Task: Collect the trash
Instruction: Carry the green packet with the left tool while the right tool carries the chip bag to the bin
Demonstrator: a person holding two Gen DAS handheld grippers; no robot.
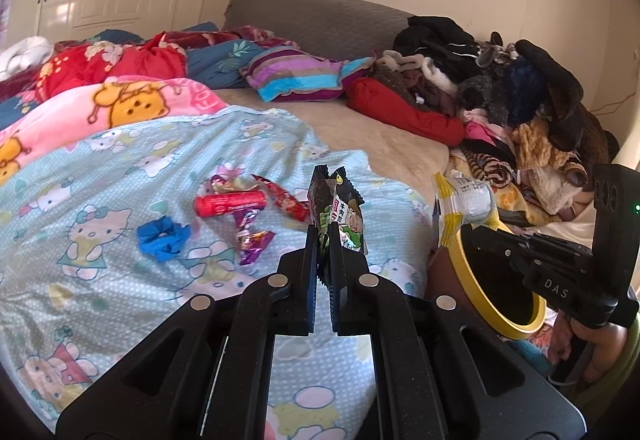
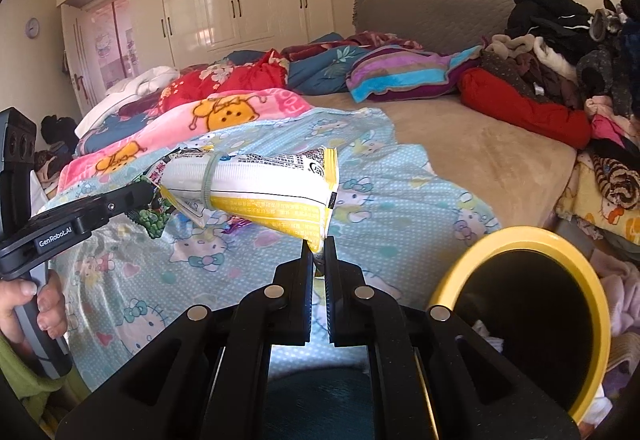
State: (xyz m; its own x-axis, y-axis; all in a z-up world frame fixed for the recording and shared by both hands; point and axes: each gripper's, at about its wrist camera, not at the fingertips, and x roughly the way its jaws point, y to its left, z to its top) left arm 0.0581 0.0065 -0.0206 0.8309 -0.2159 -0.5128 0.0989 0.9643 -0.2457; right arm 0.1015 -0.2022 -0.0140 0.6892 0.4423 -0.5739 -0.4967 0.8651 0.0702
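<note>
Through the left wrist camera we see our left claw (image 1: 323, 236) clenched on a dark snack wrapper (image 1: 340, 212) printed with a cartoon figure, the wrapper standing up out of the closed jaws above the light blue cartoon-cat blanket (image 1: 100, 200) that covers the bed (image 1: 400, 144). More trash lies on that blanket beyond and to the left of the claw: a red tube-shaped pack (image 1: 231, 203), a crumpled blue scrap (image 1: 162, 236), and shiny red and purple candy wrappers (image 1: 252, 240) close around the tube. At the right of this view our right claw (image 1: 476, 226) grips a white and yellow wrapper (image 1: 464, 200) just above the yellow-rimmed trash bin (image 1: 476, 272), which stands against the bed's edge. A heap of clothes (image 1: 500, 80) sits at the far right of the bed. Through the right wrist camera we see the right claw (image 2: 319, 242) clenched on the lower corner of the white and yellow wrapper (image 2: 264, 188), which stretches leftward across the view. The bin (image 2: 592, 268) opens at lower right, with a few pale scraps inside. At the left edge our left claw (image 2: 154, 196) holds the dark wrapper (image 2: 154, 220), and a hand (image 2: 28, 304) grips its handle.
</note>
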